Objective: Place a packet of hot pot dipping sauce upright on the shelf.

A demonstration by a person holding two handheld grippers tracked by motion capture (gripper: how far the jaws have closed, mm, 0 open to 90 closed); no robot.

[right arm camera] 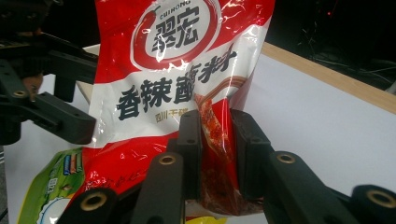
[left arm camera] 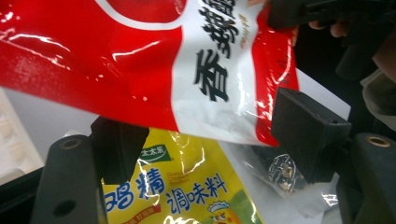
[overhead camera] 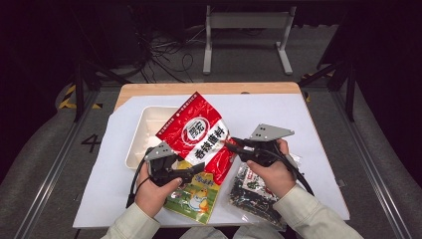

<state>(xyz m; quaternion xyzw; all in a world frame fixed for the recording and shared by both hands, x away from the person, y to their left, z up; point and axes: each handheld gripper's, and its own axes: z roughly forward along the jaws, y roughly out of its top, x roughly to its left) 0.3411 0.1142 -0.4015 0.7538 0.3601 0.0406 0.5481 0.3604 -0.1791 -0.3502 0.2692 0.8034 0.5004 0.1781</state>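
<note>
Red-and-white glossy plastic seasoning pouch (right arm camera: 177, 70) hangs clamped at its edge in the right gripper (right arm camera: 217, 140); the left gripper (left arm camera: 205, 144) stands apart under it, above a yellow pouch (left arm camera: 187, 191).

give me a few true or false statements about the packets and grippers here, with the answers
1. The right gripper pinches an edge of the red packet. True.
2. The left gripper is clamped on the yellow packet. False: its jaws stand open, apart from both packets; the yellow packet lies on the table below.
3. The red packet lies flat inside the white tray. False: it is held up above the table.
4. A clear bag with dark contents lies under the right hand. True.
</note>
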